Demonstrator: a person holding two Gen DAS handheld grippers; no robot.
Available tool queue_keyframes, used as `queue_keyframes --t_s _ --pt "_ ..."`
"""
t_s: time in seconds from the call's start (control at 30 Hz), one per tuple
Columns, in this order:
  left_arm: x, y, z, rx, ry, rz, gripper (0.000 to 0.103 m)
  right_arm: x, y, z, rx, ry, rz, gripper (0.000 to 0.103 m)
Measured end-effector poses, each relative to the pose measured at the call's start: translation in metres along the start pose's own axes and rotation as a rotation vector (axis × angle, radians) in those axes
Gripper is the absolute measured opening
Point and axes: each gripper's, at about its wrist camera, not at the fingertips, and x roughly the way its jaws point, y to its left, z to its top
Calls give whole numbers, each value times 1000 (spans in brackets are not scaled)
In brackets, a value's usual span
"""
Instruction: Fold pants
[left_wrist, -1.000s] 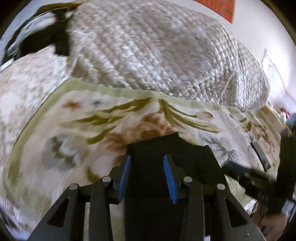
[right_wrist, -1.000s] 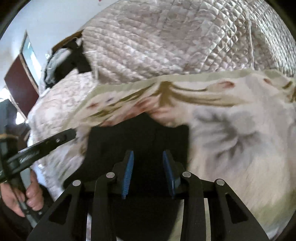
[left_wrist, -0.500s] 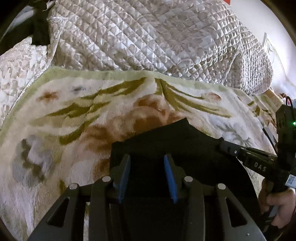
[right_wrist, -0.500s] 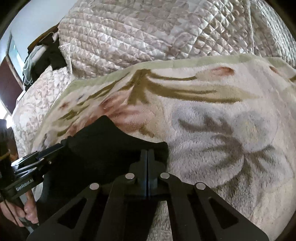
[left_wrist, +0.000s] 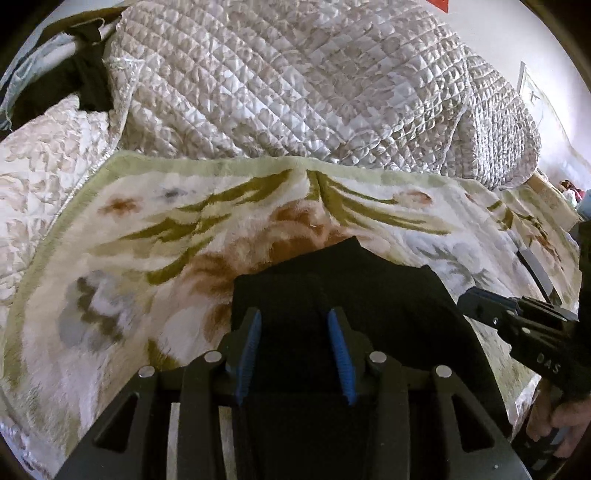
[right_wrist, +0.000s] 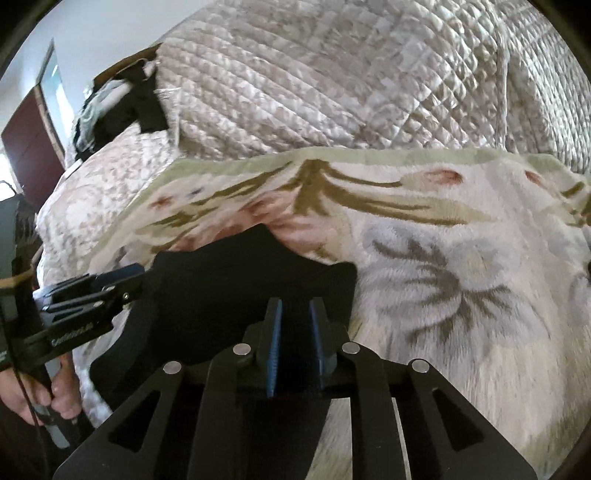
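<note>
The black pants (left_wrist: 332, 280) lie folded in a compact dark block on a floral blanket (left_wrist: 147, 236). My left gripper (left_wrist: 293, 314) hovers over their near left part, its blue pads (left_wrist: 251, 339) wide apart with only flat black cloth showing in the gap. My right gripper (right_wrist: 296, 306) sits over the pants (right_wrist: 236, 280) near their right corner. Its jaws are opening, with a narrow gap and dark cloth behind them. Each gripper shows in the other's view: the right gripper (left_wrist: 469, 295) at the pants' right edge, the left gripper (right_wrist: 110, 284) at their left edge.
A quilted bedspread (left_wrist: 295, 85) is heaped behind the blanket. Dark clothes (left_wrist: 85, 85) lie at the back left. A flat dark object (left_wrist: 535, 273) rests on the blanket to the right. A person's hand (right_wrist: 55, 398) holds the left handle; a brown door (right_wrist: 29, 147) stands far left.
The right gripper's pads, pressed together half a second ago at the pants' right corner, now stand slightly apart, and it has drawn back. The left gripper stays open over the pants.
</note>
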Motion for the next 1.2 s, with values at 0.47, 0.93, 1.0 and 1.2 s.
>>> queue_keyframes --t_s 0.47,0.93,1.0,1.2 --pt "-22 6 -56 -7 29 25 41 -17 23 -60 -73 55 16 15" --pt "-41 16 -66 -38 27 27 40 -36 25 -64 -63 43 46 16" --pt "-37 19 -67 -46 37 25 42 -34 22 -64 -52 48 35 19" --pt "-34 27 -63 -81 54 17 42 -31 18 -63 -48 63 31 19"
